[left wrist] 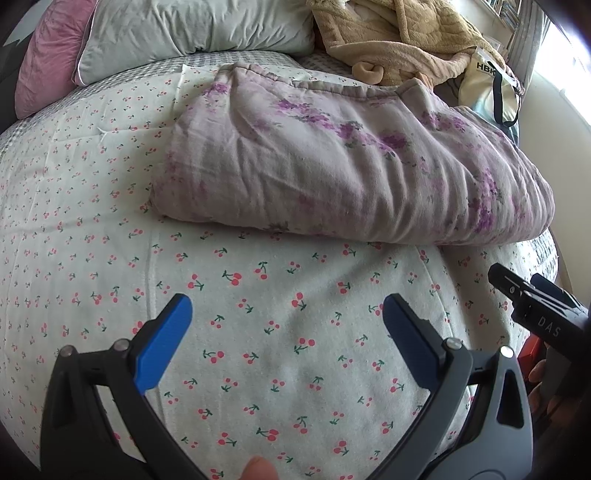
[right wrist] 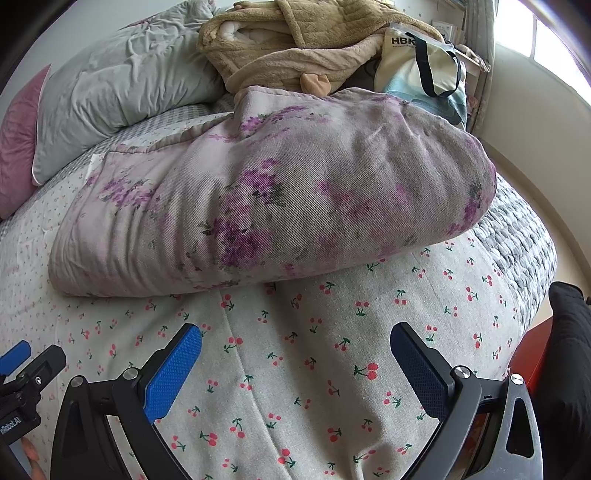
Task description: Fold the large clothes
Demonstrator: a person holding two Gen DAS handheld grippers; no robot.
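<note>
**Both claws spread above the cherry-print sheet**

Blue-padded fingers of our left claw (left wrist: 286,314) stood wide apart, nothing between them, hovering over the white cherry-print bed sheet (left wrist: 258,369). Our right claw (right wrist: 295,343) was likewise spread and empty above that same sheet (right wrist: 314,387). In the left wrist view we saw the black body of the right claw (left wrist: 535,306) low at the right edge; in the right wrist view the left claw's blue tip (right wrist: 14,352) showed low at the left edge.

Beyond both claws lay the thick folded lilac quilt with purple flower print (left wrist: 332,162), resting on the sheet, its rounded fold facing us (right wrist: 266,199) and apart from either claw. Behind it, at the head of the bed, we saw a grey-green pillow (left wrist: 192,33) with a pink cushion (left wrist: 48,55) beside it, a heap of beige fleece garments (right wrist: 295,40), and a cream tote bag with black handles (right wrist: 417,62) near the window.
</note>
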